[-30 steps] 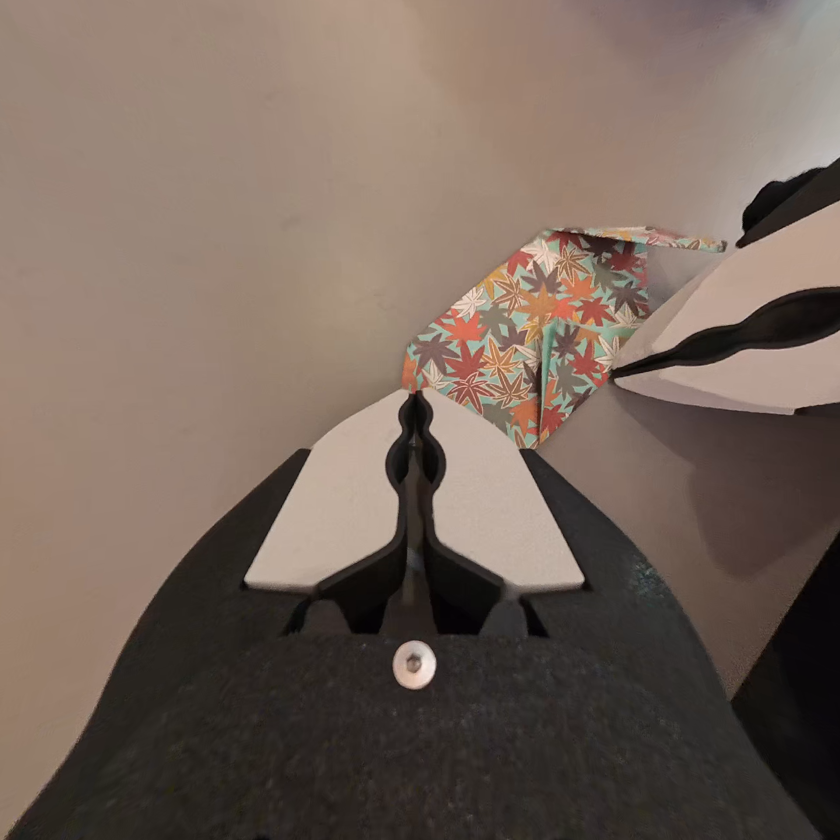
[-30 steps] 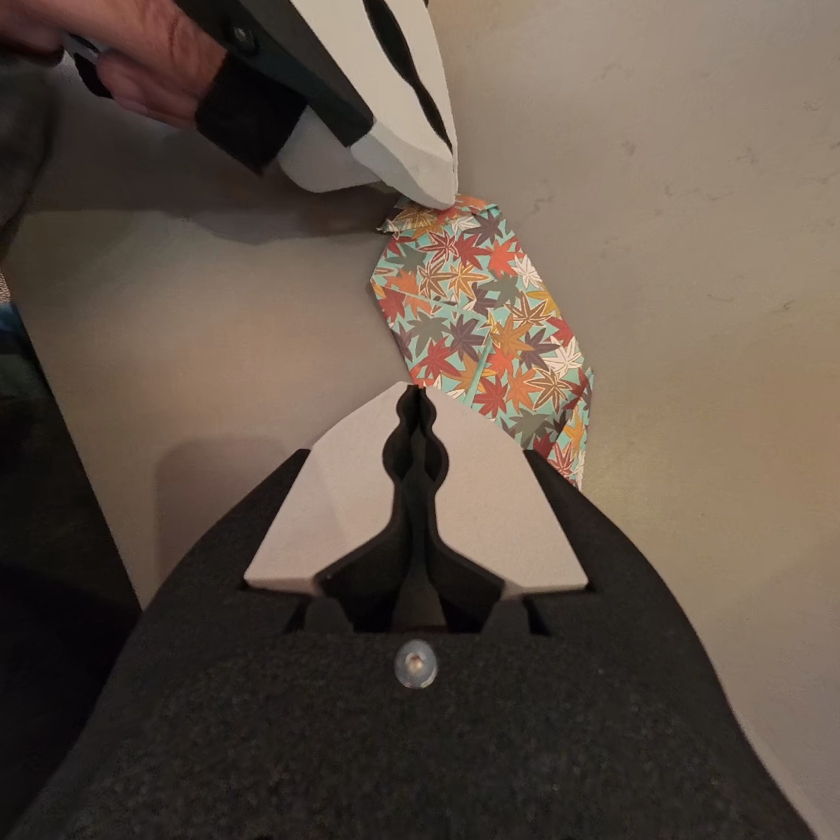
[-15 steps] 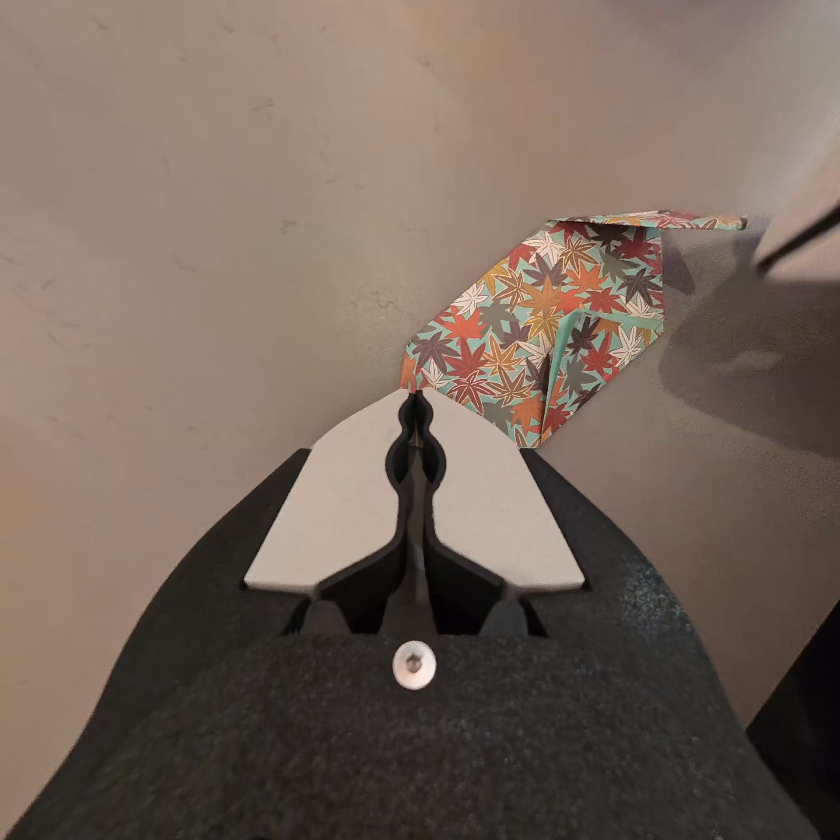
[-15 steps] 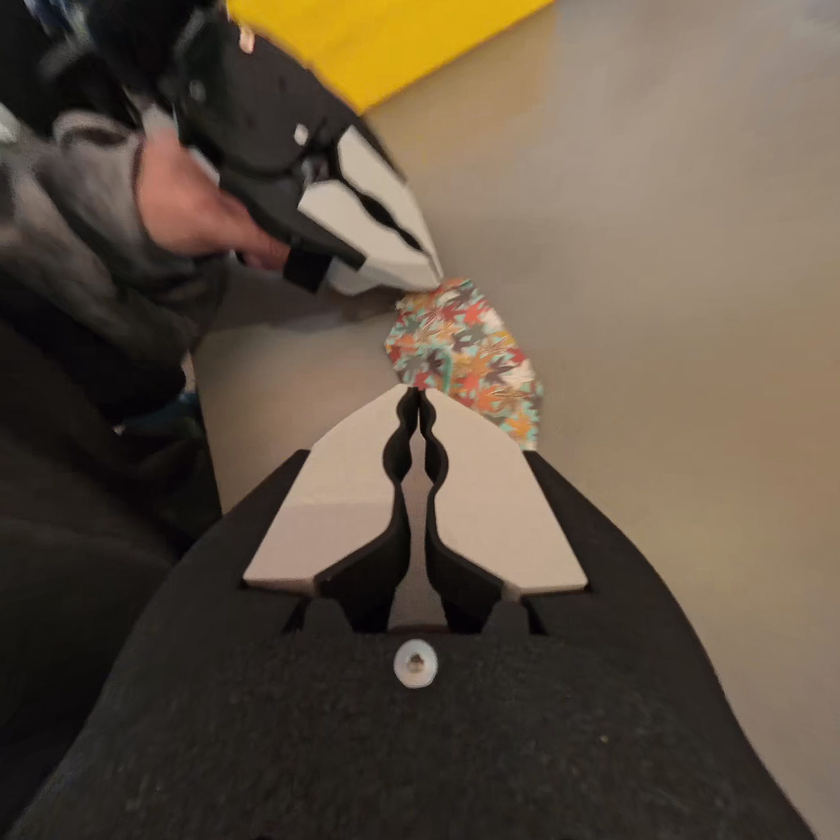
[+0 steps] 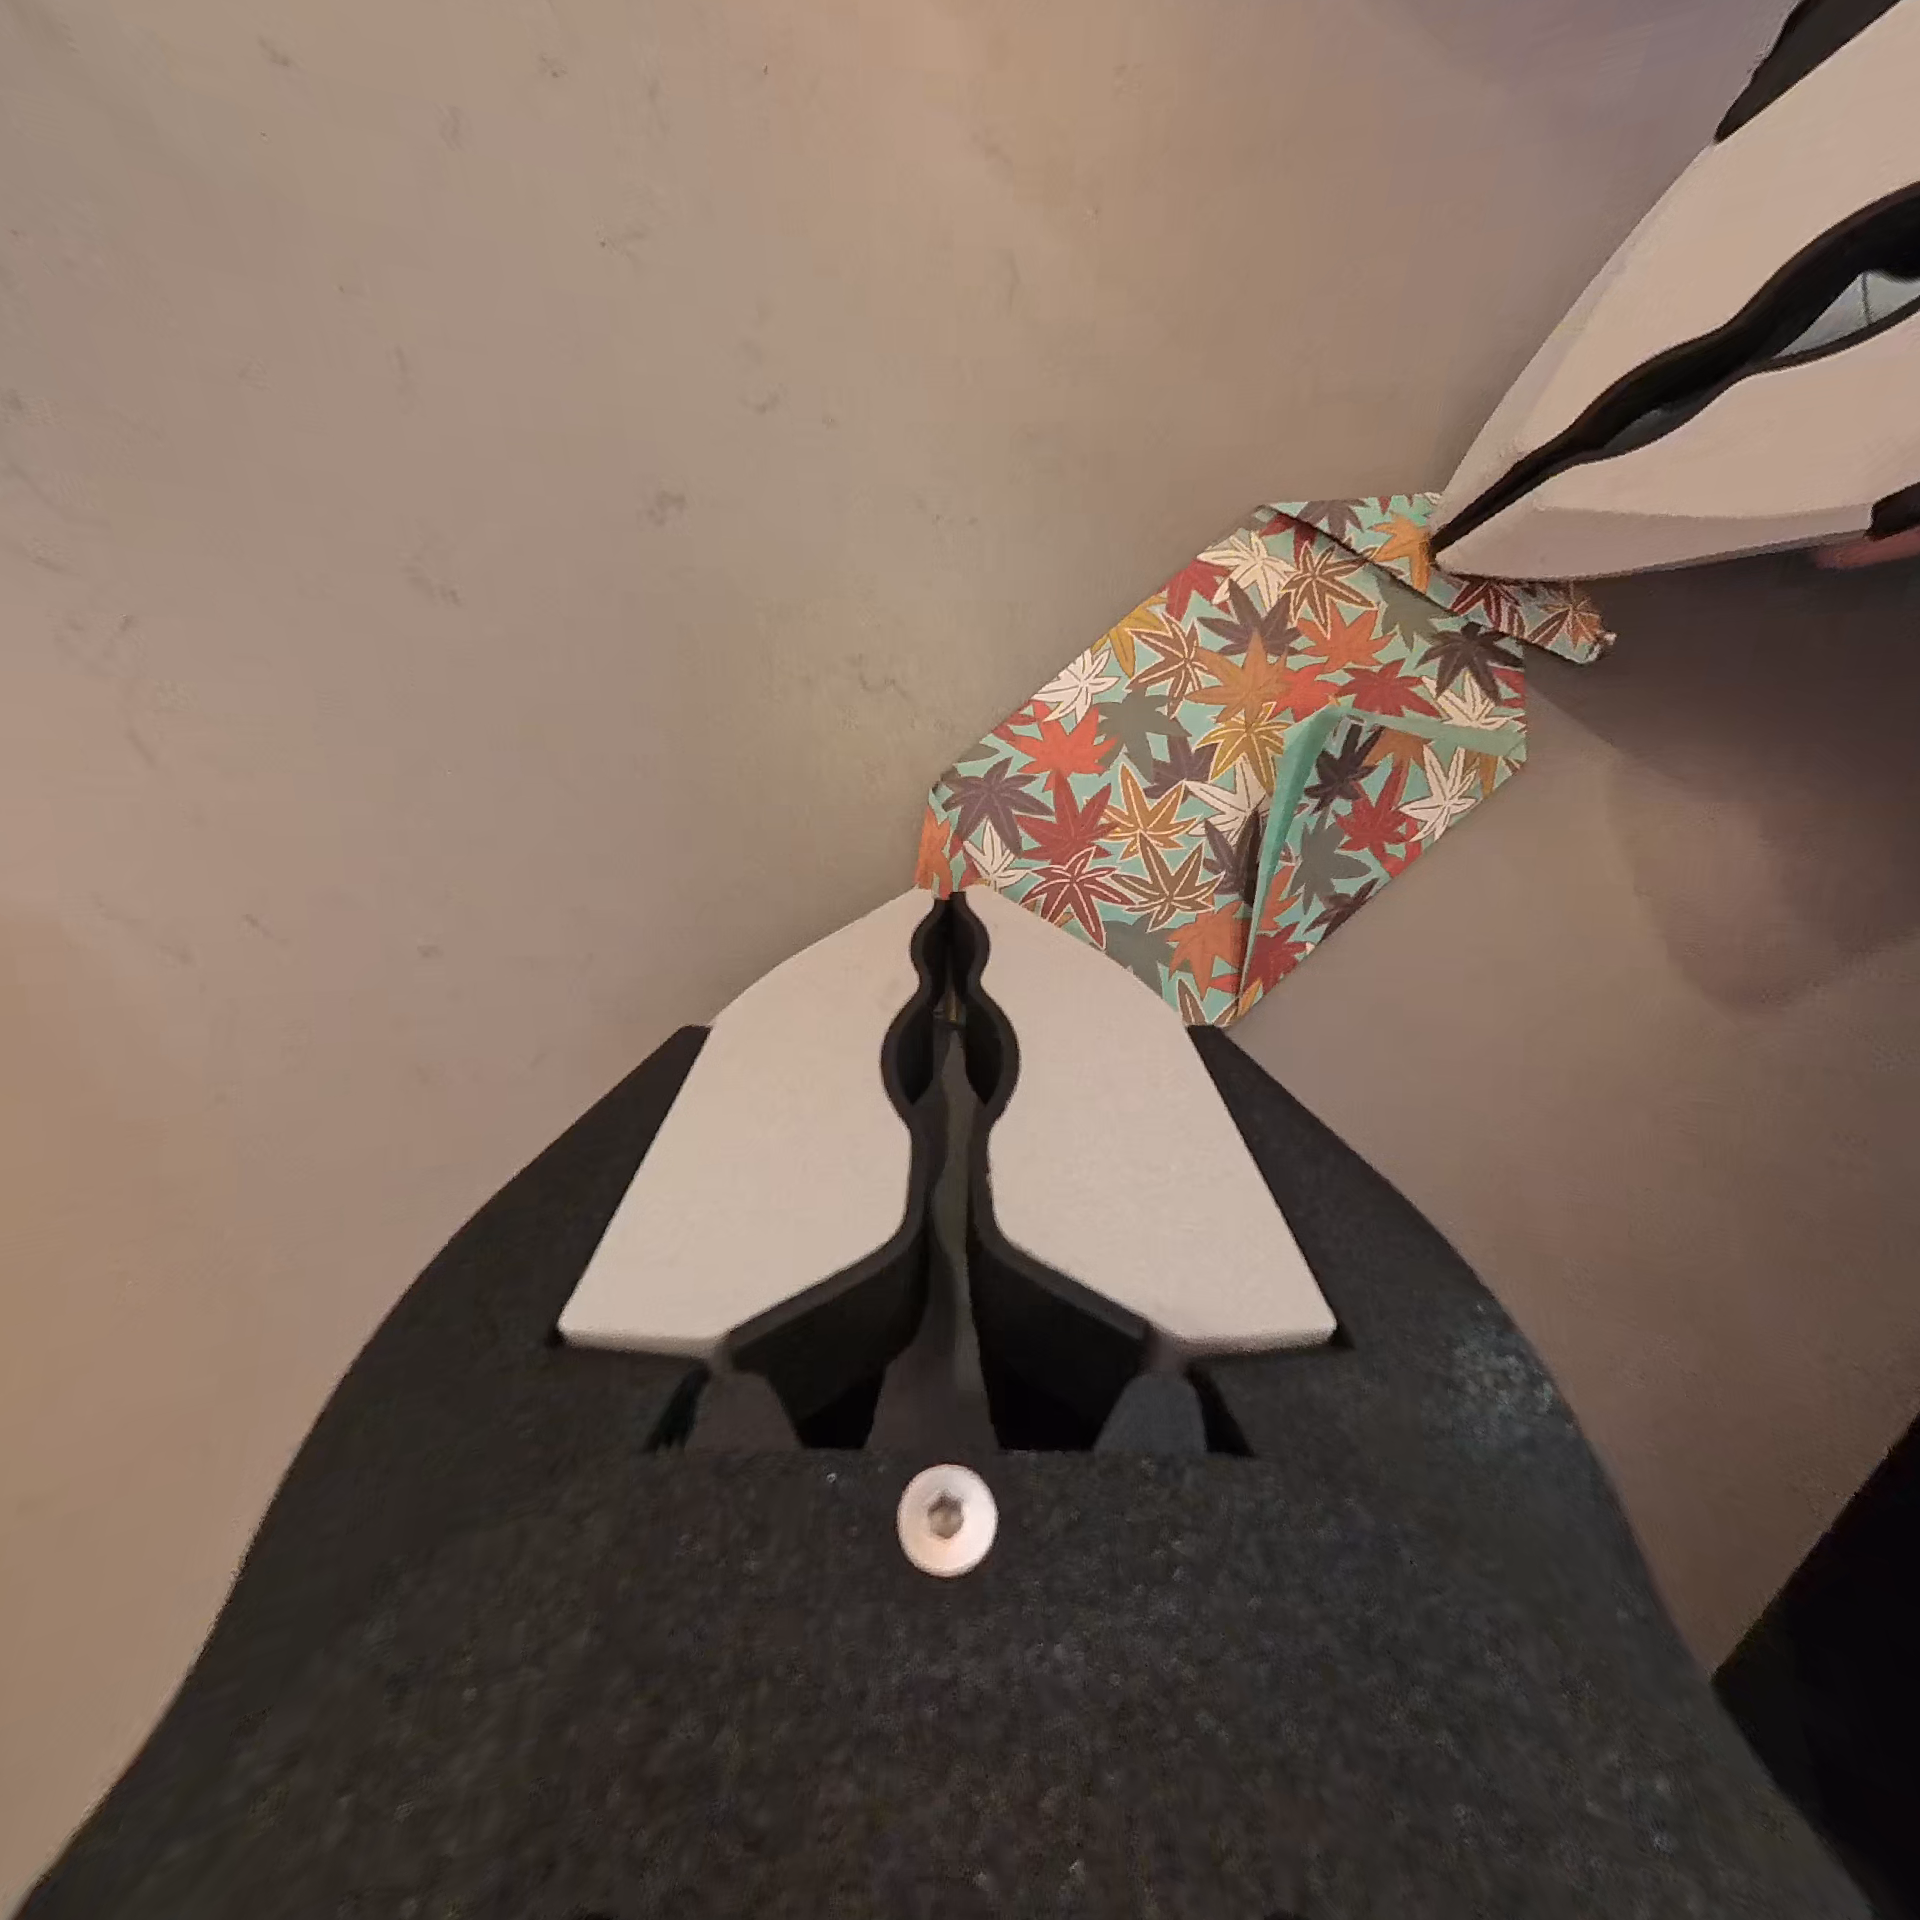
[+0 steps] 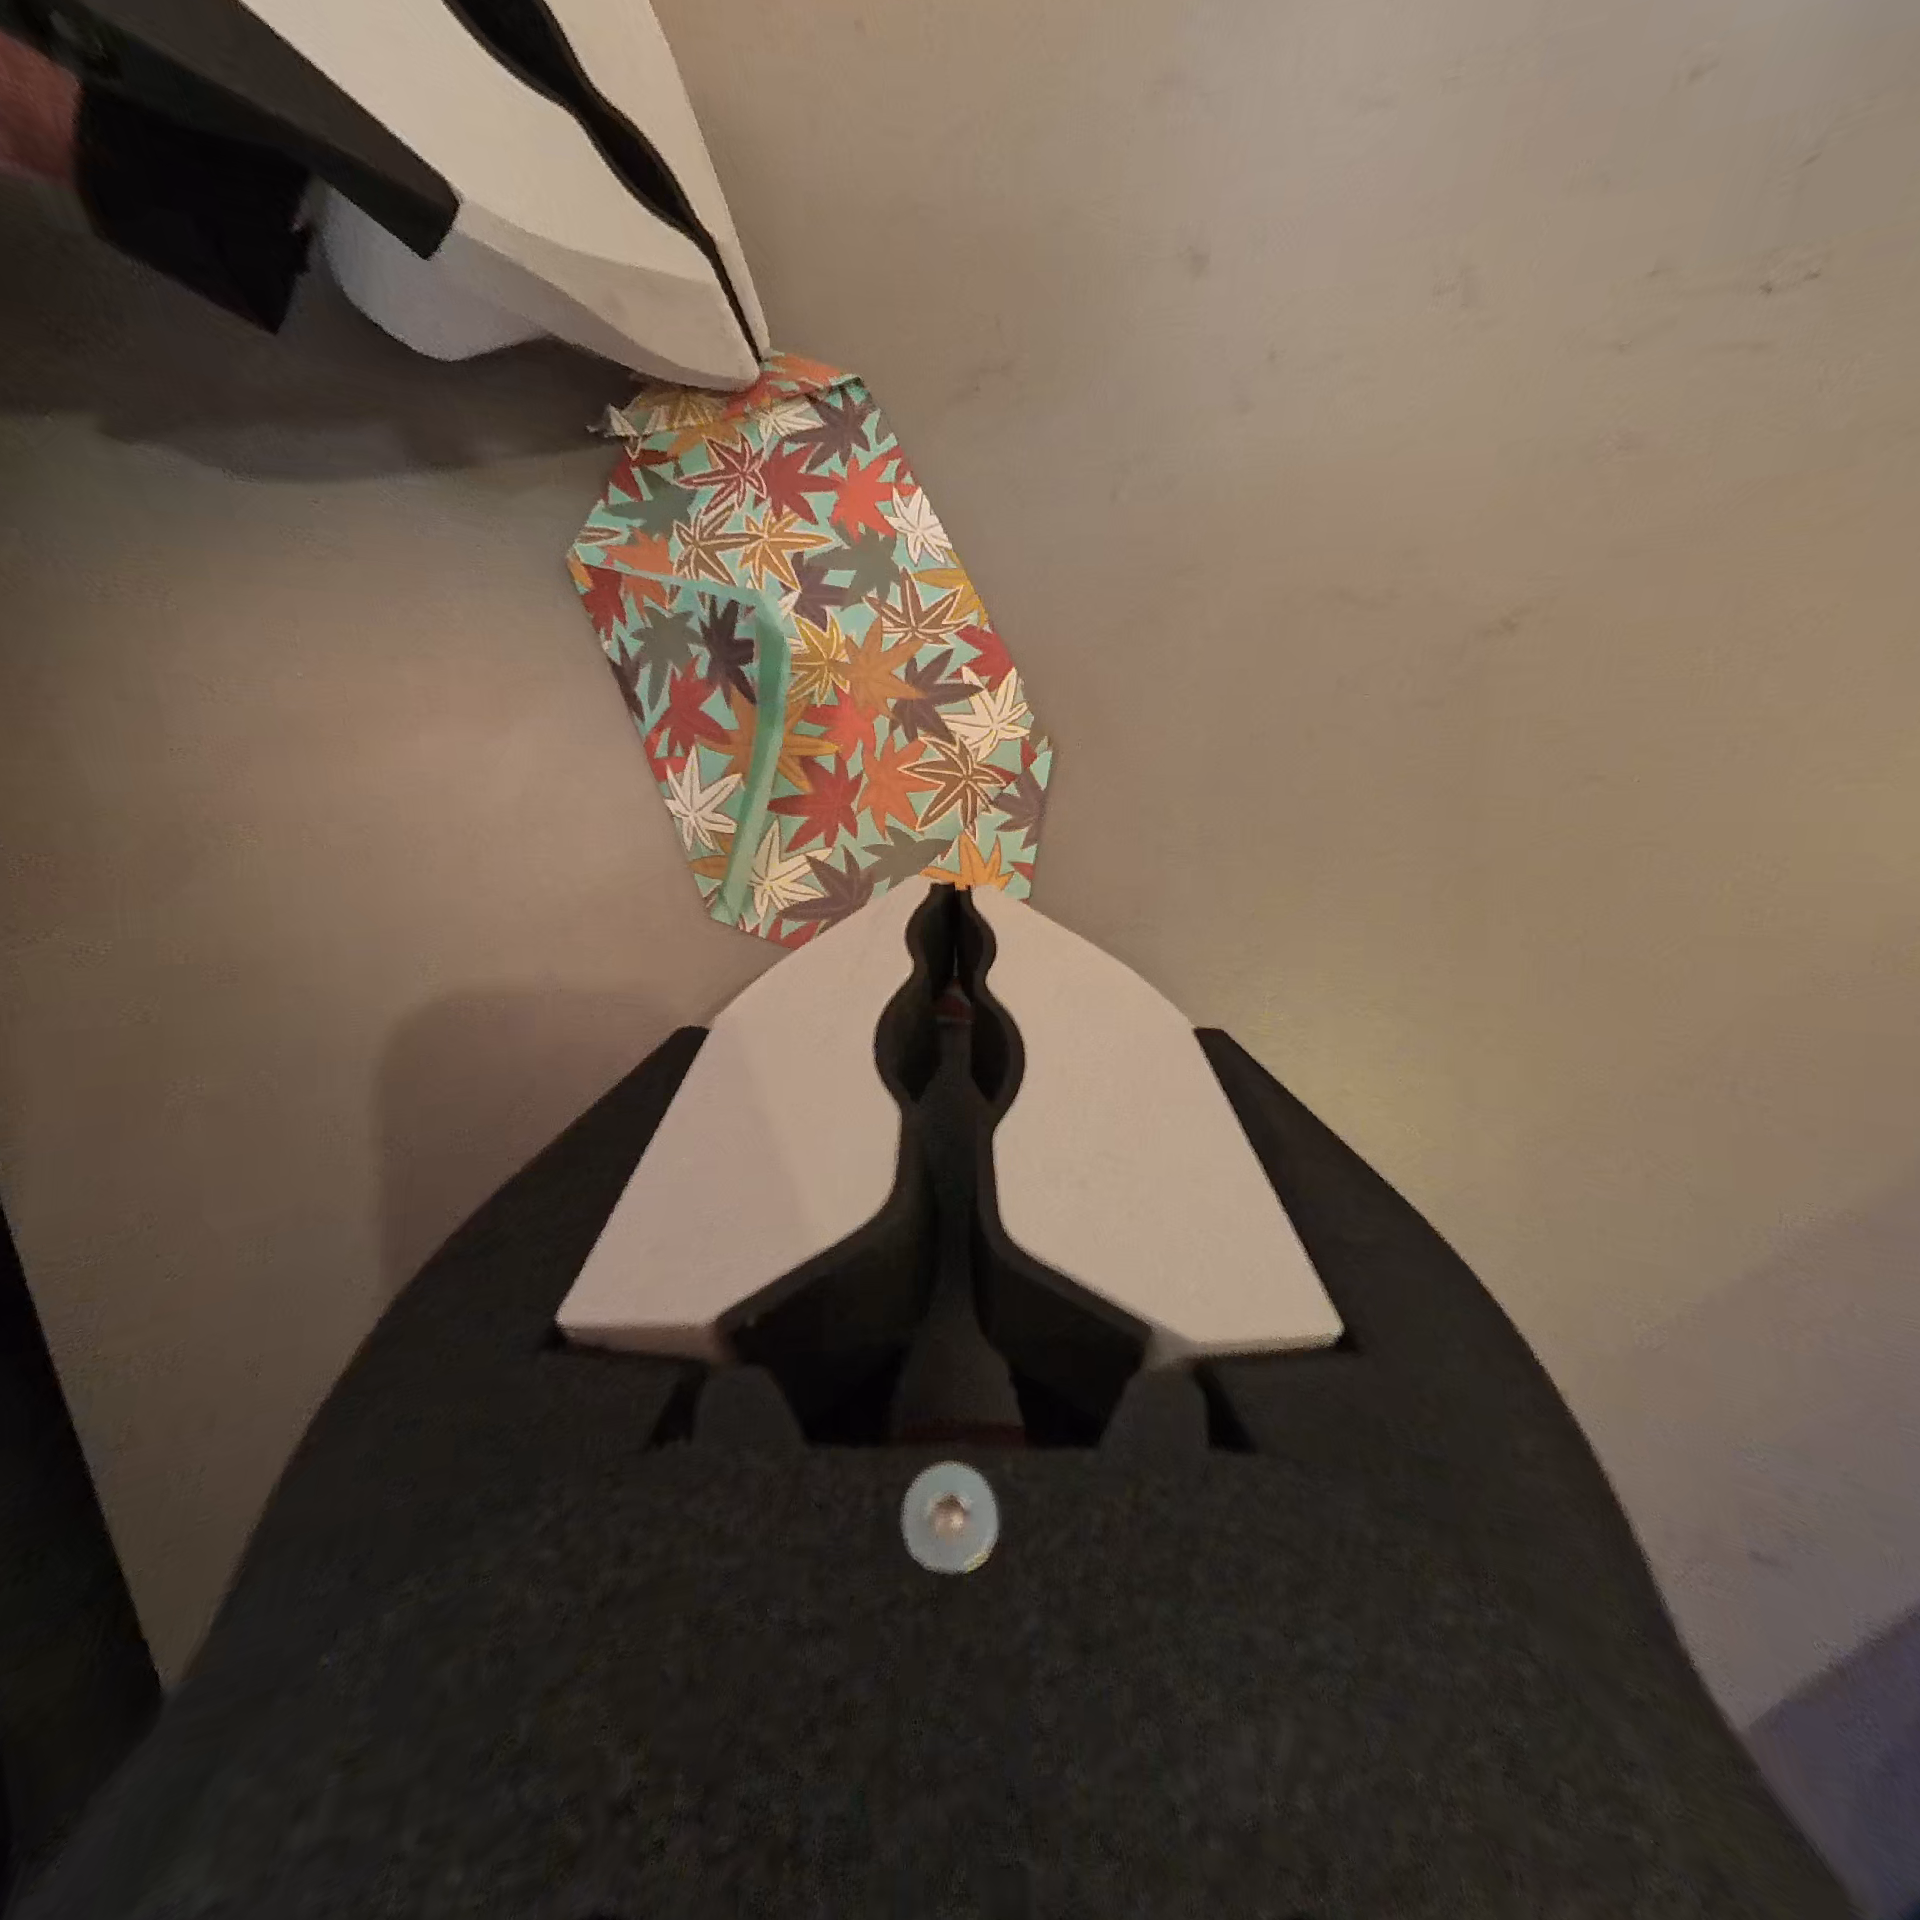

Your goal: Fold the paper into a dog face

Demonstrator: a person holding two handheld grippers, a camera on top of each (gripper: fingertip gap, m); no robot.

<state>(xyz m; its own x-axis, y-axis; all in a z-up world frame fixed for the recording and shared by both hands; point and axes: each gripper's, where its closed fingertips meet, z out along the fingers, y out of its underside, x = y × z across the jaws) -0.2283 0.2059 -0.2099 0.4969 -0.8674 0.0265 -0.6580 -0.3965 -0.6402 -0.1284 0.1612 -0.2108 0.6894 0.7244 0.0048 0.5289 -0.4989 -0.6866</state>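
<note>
The paper (image 5: 1247,748), printed with coloured maple leaves on teal, lies folded into a long six-sided shape on the beige table (image 5: 416,520). My left gripper (image 5: 948,906) is shut with its tips on the paper's near corner, and a sliver of paper shows between its jaws. In the right wrist view it (image 6: 750,364) sits on the paper's (image 6: 821,665) far folded end. My right gripper (image 6: 951,896) is shut on the opposite end, with a bit of red paper in the gap. It also shows in the left wrist view (image 5: 1446,538), at the crumpled far corner.
The table's edge and dark space run along the lower right of the left wrist view (image 5: 1829,1621) and the left side of the right wrist view (image 6: 52,1558). A hand (image 6: 31,114) holds the left gripper at the top left. The tips of one gripper are about 12 cm away from the tips of the other.
The right gripper lifted away and back with its jaws slightly apart, then came down again and shut on the paper's end opposite the left gripper. The left gripper stayed on its corner.
</note>
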